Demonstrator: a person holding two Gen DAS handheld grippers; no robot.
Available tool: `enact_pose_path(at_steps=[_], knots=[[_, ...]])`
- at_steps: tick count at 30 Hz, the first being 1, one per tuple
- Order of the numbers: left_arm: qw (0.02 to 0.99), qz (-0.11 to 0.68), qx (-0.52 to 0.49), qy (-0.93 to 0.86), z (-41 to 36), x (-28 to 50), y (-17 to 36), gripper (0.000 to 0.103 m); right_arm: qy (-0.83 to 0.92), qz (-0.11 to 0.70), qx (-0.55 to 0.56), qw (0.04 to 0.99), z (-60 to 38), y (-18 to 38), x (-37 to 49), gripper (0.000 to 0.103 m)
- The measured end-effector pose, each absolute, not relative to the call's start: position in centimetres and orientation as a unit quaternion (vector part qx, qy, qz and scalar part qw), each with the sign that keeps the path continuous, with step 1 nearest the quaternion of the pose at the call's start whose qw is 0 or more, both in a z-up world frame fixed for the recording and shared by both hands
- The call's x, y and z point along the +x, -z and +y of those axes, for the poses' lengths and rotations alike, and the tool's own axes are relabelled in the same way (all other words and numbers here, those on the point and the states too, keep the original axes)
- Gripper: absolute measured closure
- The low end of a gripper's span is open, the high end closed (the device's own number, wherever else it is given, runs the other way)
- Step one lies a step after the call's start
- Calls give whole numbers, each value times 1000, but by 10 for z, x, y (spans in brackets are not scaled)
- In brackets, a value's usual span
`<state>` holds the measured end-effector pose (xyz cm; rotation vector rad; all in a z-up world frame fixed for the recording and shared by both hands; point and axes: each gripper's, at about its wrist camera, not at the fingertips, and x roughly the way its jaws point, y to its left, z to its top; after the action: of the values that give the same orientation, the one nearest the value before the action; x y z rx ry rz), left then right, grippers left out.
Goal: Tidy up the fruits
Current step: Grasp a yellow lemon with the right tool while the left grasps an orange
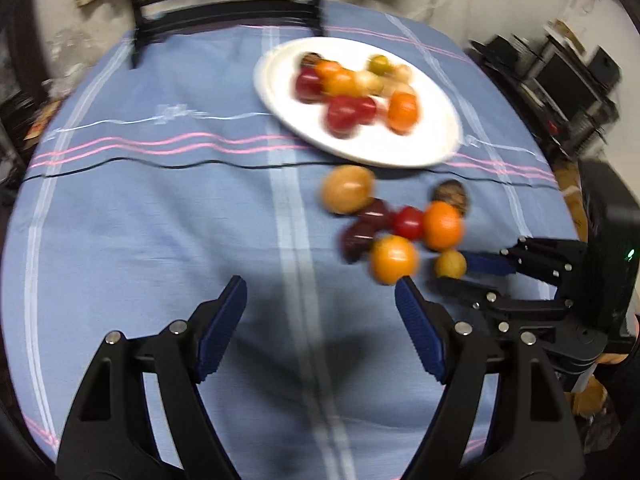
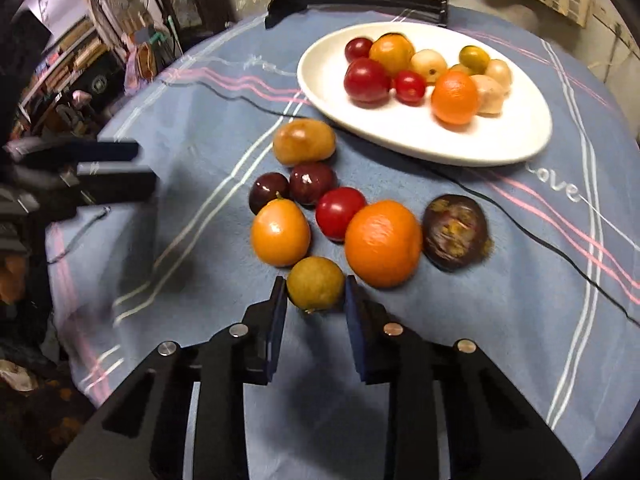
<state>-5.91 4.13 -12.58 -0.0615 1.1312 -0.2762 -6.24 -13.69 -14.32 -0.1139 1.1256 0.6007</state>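
Right wrist view: right gripper (image 2: pixel 316 294) pinches a small yellow-green fruit (image 2: pixel 315 283) resting on the blue tablecloth (image 2: pixel 192 128). Just beyond, touching cluster: two oranges (image 2: pixel 383 242), red tomato (image 2: pixel 340 213), two dark plums (image 2: pixel 312 182), tan fruit (image 2: pixel 304 141); mangosteen (image 2: pixel 457 232) beside. Farther, white plate (image 2: pixel 400 140) holds mixed fruits. Left gripper (image 1: pixel 320 302) spread wide over bare cloth, gripping nothing.

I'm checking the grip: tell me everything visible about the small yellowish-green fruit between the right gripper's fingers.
The small yellowish-green fruit is round, dull and faintly speckled, with a tiny stem nub underneath. It sits on the blue tablecloth, nearest of the loose pile. The right gripper is closed on its sides, and it appears to touch the orange fruit behind it.
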Motion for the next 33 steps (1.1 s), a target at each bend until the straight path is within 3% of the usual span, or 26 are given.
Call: enact_pose_path(at_steps=[7, 9, 12, 15, 33], knots=[[812, 566, -49, 134, -4, -47, 148, 27, -253, 523, -11, 814, -172, 135, -72, 74], [812, 569, -42, 124, -11, -43, 154, 33, -252, 525, -7, 813, -175, 137, -74, 74], [804, 584, -47, 103, -18, -31, 170, 53, -255, 528, -4, 810, -176, 141, -76, 74], [806, 581, -58, 103, -21, -29, 173, 67, -259, 529, -5, 808, -178, 142, -80, 74], [865, 491, -10, 103, 11, -52, 94, 68, -263, 485, -4, 834, -173, 104, -71, 74]])
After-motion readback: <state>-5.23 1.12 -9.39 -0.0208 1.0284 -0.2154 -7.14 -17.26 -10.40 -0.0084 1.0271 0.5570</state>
